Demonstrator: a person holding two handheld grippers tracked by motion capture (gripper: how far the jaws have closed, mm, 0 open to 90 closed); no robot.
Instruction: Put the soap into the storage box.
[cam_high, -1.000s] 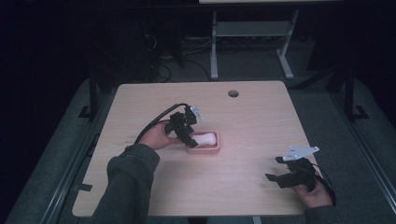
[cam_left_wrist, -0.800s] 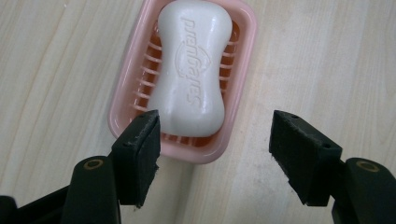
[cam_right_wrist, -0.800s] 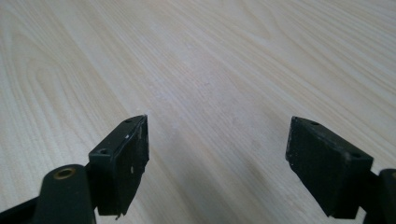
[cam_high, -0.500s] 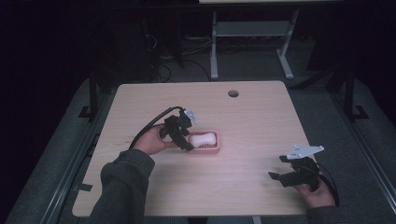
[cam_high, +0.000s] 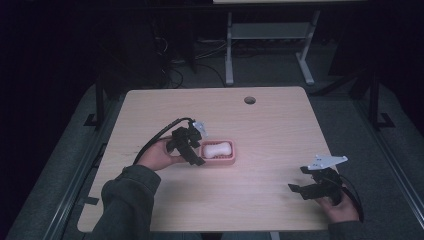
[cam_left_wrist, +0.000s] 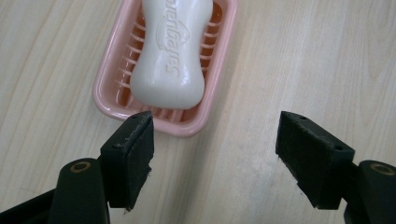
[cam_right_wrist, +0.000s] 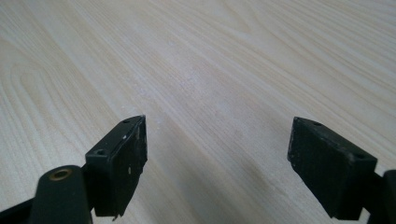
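Just beyond left gripper (cam_left_wrist: 215, 154): soap (cam_left_wrist: 172, 51).

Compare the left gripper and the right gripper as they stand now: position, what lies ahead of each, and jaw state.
The left gripper sits near the table's middle, beside the pink soap dish; the right gripper sits near the front right corner. The left gripper's view looks at the white soap bar lying in the dish; the right gripper's view looks at bare wood. Both have their jaws spread apart and hold nothing.
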